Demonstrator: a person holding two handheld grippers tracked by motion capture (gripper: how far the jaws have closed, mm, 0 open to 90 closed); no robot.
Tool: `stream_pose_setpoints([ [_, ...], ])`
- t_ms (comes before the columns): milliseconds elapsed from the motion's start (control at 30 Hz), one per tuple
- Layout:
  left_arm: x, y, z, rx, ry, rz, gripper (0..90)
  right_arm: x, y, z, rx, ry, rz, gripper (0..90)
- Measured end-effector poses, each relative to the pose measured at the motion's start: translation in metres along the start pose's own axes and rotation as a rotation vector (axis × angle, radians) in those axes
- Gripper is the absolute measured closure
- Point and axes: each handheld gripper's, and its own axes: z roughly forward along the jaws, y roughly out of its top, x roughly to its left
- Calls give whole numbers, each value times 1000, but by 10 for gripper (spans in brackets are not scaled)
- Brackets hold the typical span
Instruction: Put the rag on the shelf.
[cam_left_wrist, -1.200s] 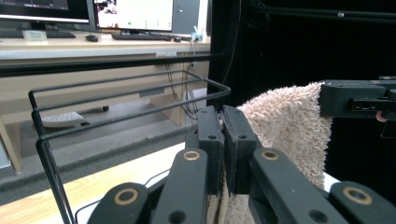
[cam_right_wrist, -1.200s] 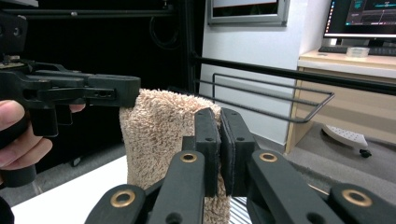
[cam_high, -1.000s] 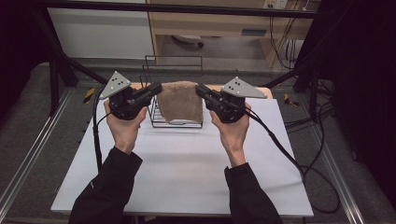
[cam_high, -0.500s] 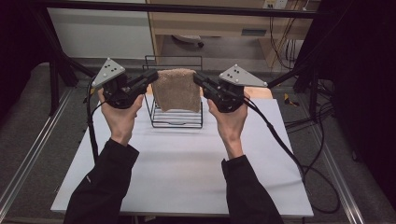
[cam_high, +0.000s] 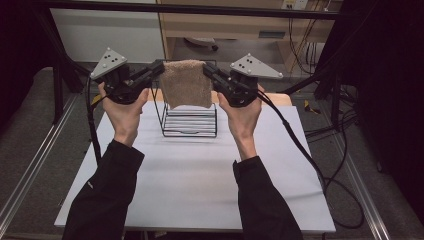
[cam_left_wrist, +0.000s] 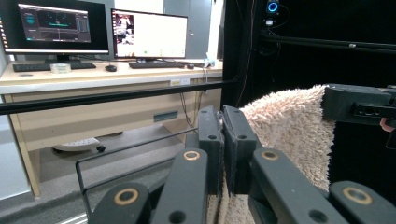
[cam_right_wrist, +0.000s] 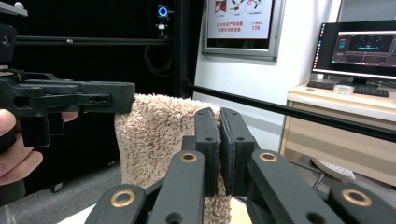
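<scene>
A beige fluffy towel hangs stretched between both grippers, held up above a black wire rack on the white table. My left gripper is shut on the towel's left top corner. My right gripper is shut on its right top corner. In the left gripper view the towel runs from my closed left gripper across to the other gripper. In the right gripper view the towel hangs behind my closed right gripper, and the left gripper's black body reaches its far corner.
The rack stands at the table's far middle, right under the towel's lower edge. A wooden desk lies beyond the table. Black cables trail off the right side. Metal frame rails border the table.
Both hands have risen together and carried the towel up, from in front of the rack to hanging above it. Both grips have stayed closed.
</scene>
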Motion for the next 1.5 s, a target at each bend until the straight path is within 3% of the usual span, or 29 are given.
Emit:
stream_pose_setpoints([
  [733, 14, 25, 16, -10, 33, -11, 866, -13, 18, 25, -12, -18, -4, 868],
  [1500, 28, 46, 43, 5, 76, 20, 865, -36, 29, 53, -24, -39, 9, 868],
])
